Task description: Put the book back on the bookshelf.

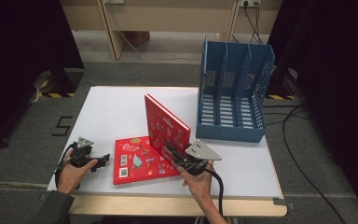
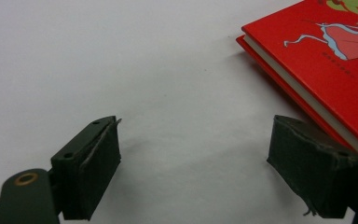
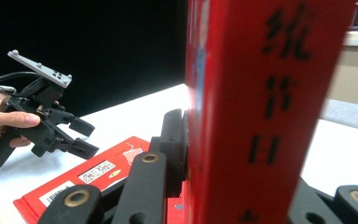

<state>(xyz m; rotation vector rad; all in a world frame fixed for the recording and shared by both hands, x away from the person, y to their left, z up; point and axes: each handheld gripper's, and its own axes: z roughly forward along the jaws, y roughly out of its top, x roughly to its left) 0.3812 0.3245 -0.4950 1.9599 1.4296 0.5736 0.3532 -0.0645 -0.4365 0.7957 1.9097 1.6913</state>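
Observation:
A red picture book (image 1: 165, 123) stands upright on its edge on the white table (image 1: 112, 112). My right gripper (image 1: 171, 151) is shut on its near lower corner. In the right gripper view the jaws clamp the book's spine (image 3: 261, 107) from both sides. A second red book (image 1: 135, 161) lies flat just left of the upright one. My left gripper (image 1: 103, 159) rests low at the table's front left, open, its tips close to the flat book's left edge. The left gripper view has the open gripper (image 2: 193, 158) over bare table, with the flat book (image 2: 335, 70) beside the right jaw.
A blue slotted file rack (image 1: 230, 133) with three compartments stands at the table's back right, close behind the upright book. Bare table stretches to the back left. Cables run over the floor at the right.

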